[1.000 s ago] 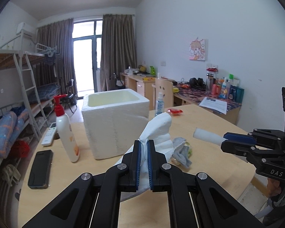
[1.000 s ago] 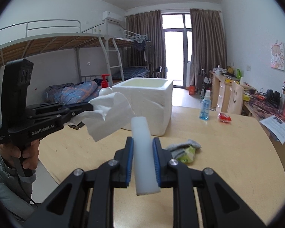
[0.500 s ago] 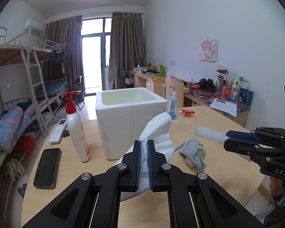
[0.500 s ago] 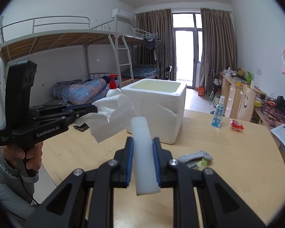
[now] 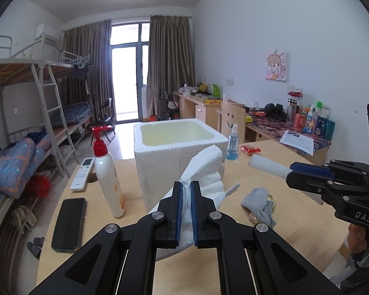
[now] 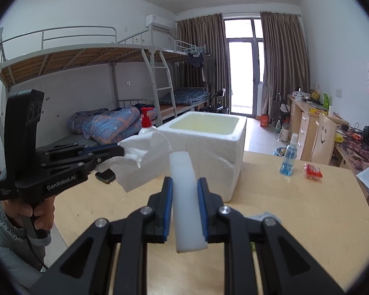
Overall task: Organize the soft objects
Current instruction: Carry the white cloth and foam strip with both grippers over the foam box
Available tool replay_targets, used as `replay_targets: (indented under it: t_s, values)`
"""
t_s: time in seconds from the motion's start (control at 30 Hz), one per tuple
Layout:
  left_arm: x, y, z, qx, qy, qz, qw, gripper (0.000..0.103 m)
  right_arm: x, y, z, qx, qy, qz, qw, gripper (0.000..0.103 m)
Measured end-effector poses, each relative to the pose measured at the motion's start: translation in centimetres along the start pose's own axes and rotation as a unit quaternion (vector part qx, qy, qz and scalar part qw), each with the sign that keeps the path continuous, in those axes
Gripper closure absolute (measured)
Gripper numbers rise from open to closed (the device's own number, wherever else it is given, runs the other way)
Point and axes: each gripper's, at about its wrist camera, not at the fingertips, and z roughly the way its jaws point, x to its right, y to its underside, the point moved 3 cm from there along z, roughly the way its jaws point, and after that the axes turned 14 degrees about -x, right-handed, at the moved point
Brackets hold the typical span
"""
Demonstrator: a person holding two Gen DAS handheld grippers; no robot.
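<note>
Two soft things are held up off the table (image 5: 105, 172) at once, each in its own gripper. At lower centre of the left wrist view, the left gripper (image 5: 187, 211) has its jaws pinched fully together on a crumpled white tissue (image 5: 206, 169), whose loose folds rise in front of the white foam box (image 5: 174, 147); the thin paper needs that tight pinch. Toward the right edge of that view, the right gripper (image 5: 291, 172) clamps a white foam strip (image 5: 268, 166) across its width, with its jaws part-way apart. Both items point toward the open-topped box, probably their destination. Below the strip, a grey cloth (image 5: 258, 204) lies bunched on the table, not yet collected.
</note>
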Motion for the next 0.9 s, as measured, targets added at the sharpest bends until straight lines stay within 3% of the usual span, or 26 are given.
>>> replay_targets:
  t_s: [0.9]
  values:
    - [0.1,-5.6,-2.7,0.056,-0.010,0.003,0.9984,0.096,0.1,-5.9,-1.7,0.046,0.006,-0.013,0.999,0.079]
